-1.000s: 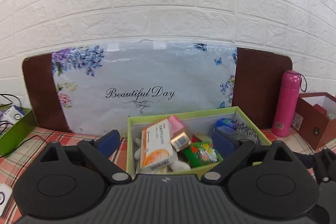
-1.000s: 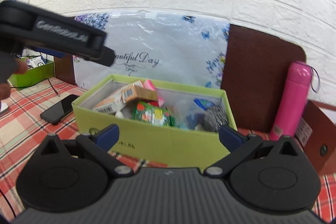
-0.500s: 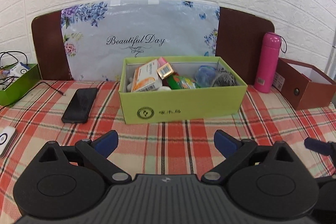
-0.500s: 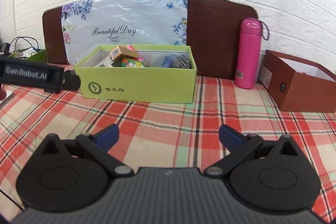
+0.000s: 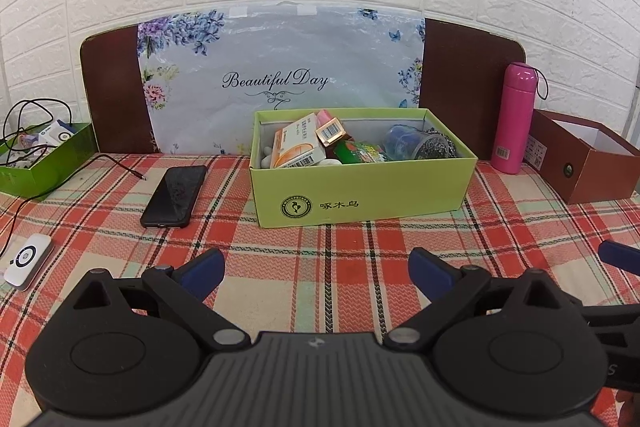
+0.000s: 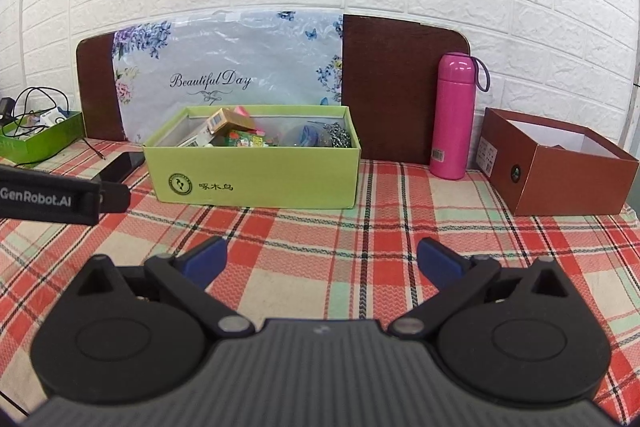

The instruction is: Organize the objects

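A light green box [image 5: 368, 187] [image 6: 256, 179] stands on the plaid tablecloth, filled with several small items: an orange-and-white carton [image 5: 298, 147], a green packet [image 5: 360, 151], a steel scourer [image 5: 436, 147]. A black phone [image 5: 174, 195] lies flat to its left. My left gripper [image 5: 316, 271] hovers open over the cloth well in front of the box, holding nothing. My right gripper [image 6: 322, 263] is likewise open and empty, in front of the box's right end. The left gripper's side [image 6: 52, 201] shows at the left of the right wrist view.
A pink flask [image 6: 454, 117] stands against the brown board at the back right. A brown open box [image 6: 556, 163] sits at far right. At far left are a dark green tray [image 5: 44, 159] with cables and a white charger puck [image 5: 26, 261].
Both grippers have pulled back from over the green box toward the table's front. The box now sits farther away and whole in both views. Both stay open.
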The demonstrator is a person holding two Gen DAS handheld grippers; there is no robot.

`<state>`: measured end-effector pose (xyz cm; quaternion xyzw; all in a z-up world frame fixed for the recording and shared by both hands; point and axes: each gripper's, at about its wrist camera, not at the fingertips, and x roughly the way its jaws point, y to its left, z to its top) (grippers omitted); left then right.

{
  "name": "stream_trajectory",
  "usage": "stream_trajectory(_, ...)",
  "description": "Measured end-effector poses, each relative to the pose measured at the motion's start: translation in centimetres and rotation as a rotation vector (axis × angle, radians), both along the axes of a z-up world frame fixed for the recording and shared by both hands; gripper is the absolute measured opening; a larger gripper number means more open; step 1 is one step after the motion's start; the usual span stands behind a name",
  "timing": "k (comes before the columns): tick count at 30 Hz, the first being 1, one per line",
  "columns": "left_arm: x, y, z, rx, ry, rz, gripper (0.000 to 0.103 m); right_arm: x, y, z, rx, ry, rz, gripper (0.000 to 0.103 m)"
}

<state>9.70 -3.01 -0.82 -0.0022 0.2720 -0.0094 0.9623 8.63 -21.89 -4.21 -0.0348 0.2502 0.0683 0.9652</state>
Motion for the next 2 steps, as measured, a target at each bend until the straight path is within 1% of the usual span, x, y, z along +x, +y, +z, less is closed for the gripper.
stream_trajectory(2,-0.05,0.08,0.14,-0.01,-0.002,-0.008,0.101,-0.02,0.14,-0.01,-0.002,0.001,0.004,0.103)
